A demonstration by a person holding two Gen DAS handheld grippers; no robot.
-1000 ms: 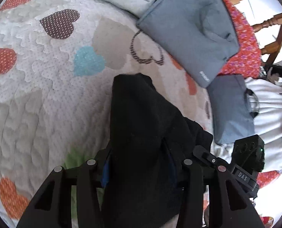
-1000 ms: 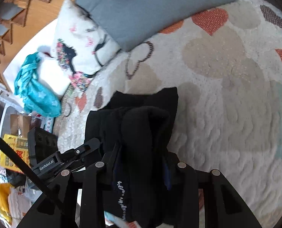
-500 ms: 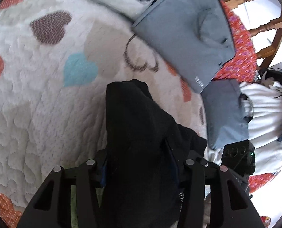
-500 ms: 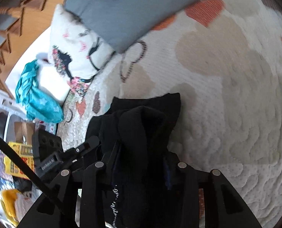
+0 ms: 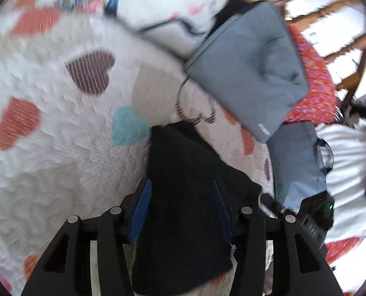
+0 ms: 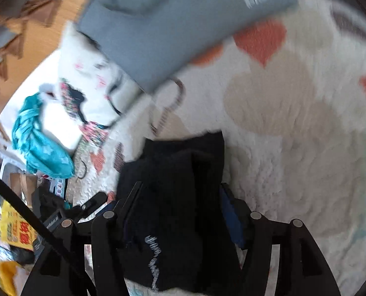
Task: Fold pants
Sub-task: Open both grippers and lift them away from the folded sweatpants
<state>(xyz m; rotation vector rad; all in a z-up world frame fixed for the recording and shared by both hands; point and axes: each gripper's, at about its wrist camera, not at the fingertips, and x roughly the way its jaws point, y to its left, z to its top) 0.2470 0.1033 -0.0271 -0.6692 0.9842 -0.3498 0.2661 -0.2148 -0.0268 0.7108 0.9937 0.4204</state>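
The black pants [image 5: 185,197] hang bunched between both grippers, above a white quilt with coloured hearts [image 5: 59,148]. My left gripper [image 5: 183,197] is shut on one part of the pants, and the cloth covers its fingertips. My right gripper [image 6: 180,197] is shut on another thick fold of the pants [image 6: 180,209], which carries white lettering near the bottom. The other gripper shows at the lower left of the right wrist view [image 6: 59,217] and at the lower right of the left wrist view [image 5: 316,217]. Both views are blurred by motion.
A grey bag [image 5: 249,74] lies on the quilt's far side, with a second grey bag [image 5: 298,162] beside it. A white printed pillow [image 6: 89,83], a teal cloth [image 6: 37,143] and a wooden chair [image 5: 343,39] lie around the bed. The quilt [image 6: 294,135] stretches right.
Both grippers have kept hold of the pants and swung with them; the view has shifted and blurred. The grey bag and pillow now sit lower in both views than half a second ago.
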